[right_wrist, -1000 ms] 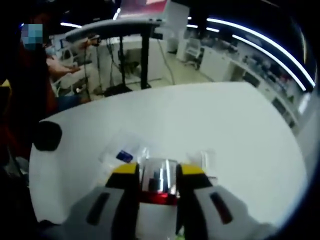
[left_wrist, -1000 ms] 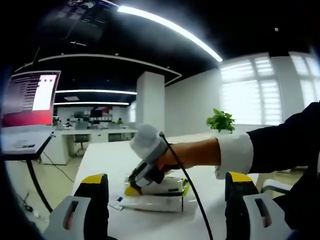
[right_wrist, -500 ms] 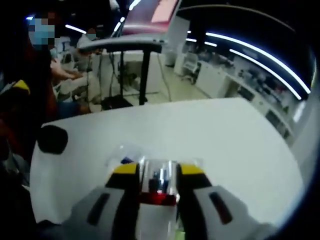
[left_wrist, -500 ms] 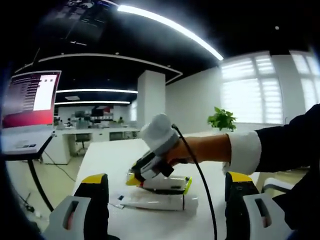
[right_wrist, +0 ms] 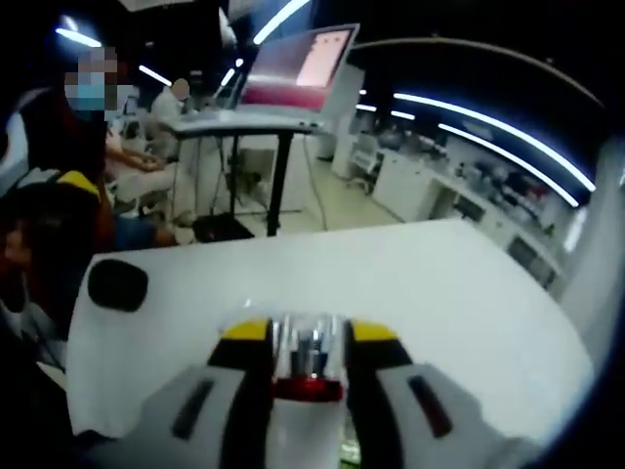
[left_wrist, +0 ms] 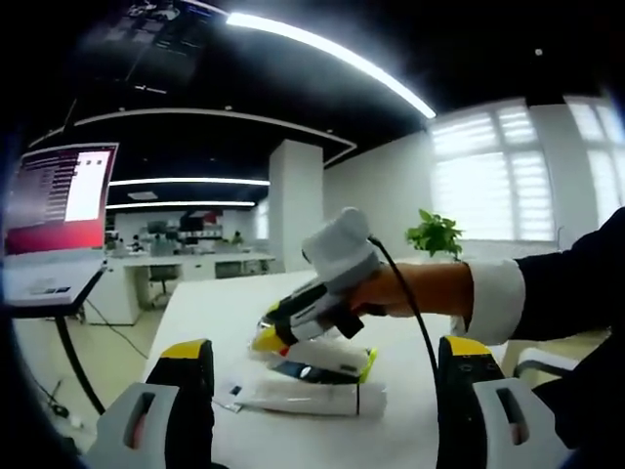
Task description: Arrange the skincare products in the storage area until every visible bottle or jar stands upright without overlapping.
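Observation:
In the right gripper view my right gripper (right_wrist: 308,330) is shut on a small bottle (right_wrist: 309,363) with a clear silvery cap and a red band, held above the white table (right_wrist: 459,313). In the left gripper view the same right gripper (left_wrist: 267,338) comes in from the right in a person's hand, its yellow tips pointing down to the left. Just below it a white pack with a green edge (left_wrist: 332,365) rests over a white tube (left_wrist: 303,397) lying flat on the table. My left gripper (left_wrist: 326,354) stands open, with its jaws wide on either side of these things.
A black round object (right_wrist: 117,284) sits on the table's left part. A laptop on a stand (right_wrist: 293,73) rises beyond the far edge, with seated people (right_wrist: 59,195) beside it. A potted plant (left_wrist: 435,234) stands at the far end of the table.
The right gripper has lifted up and to the right with the bottle in it, away from the pack and tube. The left gripper has stayed still and open.

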Available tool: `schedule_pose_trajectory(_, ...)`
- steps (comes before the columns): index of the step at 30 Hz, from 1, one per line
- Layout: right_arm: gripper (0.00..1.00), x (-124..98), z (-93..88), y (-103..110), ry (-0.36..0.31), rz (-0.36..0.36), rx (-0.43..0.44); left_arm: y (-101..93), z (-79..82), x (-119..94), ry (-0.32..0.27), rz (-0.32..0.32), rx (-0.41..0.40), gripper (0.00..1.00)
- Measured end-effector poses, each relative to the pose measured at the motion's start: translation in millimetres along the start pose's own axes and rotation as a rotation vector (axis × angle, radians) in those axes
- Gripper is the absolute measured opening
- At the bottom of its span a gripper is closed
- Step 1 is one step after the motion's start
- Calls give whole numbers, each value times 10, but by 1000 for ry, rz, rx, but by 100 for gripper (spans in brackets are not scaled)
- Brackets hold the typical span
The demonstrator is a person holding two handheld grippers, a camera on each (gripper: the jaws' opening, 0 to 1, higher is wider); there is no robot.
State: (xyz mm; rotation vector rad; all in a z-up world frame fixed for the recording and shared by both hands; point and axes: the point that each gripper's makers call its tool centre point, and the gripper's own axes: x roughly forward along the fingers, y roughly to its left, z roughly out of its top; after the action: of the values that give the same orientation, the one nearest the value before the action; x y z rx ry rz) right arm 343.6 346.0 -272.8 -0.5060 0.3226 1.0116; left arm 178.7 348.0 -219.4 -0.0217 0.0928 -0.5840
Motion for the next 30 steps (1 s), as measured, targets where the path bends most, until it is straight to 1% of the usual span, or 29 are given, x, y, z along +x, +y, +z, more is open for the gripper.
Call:
schedule_pose_trajectory(3, 27, -65, 51, -2, -24, -10, 7, 0, -41, 28, 13, -3, -4, 98)
schedule_pose_trajectory(4, 27, -57, 60, -53, -31, -13, 11, 2, -52, 35, 17, -3, -5, 98)
schedule_pose_trajectory(6, 27, -71, 74, -87, -40, -18, 15, -3, -67, 43, 23, -6, -8, 98)
schedule_pose_trajectory(8, 27, -134, 84, -65, -45, -14, 15, -23, -75, 49, 28, -15, -14, 98)
schedule_pose_trajectory(11, 27, -193, 94, -44, -45, -10, 11, -62, -56, 55, 24, -25, -15, 98)
schedule_pose_trajectory(13, 27, -198, 118, -78, -47, -10, 11, -83, -49, 61, 23, -28, -11, 98)
schedule_pose_trajectory(17, 27, -260, 138, -104, -68, -22, 28, -117, -50, 60, 31, -38, -15, 98)
schedule_pose_trajectory(19, 27, -304, 156, -122, -79, -28, 37, -151, -6, 37, 17, -49, -21, 98)
schedule_pose_trajectory(21, 27, -391, 156, -140, -93, -33, 65, -164, 23, 26, 8, -53, -21, 98)
schedule_pose_trajectory(22, 27, -406, 149, -121, -95, -35, 61, -162, 27, 27, 6, -52, -20, 98)
schedule_pose_trajectory(26, 27, -498, 152, -64, -103, -32, 50, -158, -4, 44, 17, -51, -25, 98)
schedule_pose_trajectory(30, 27, -598, 161, -118, -125, -45, 65, -170, -18, 50, 23, -53, -25, 98)
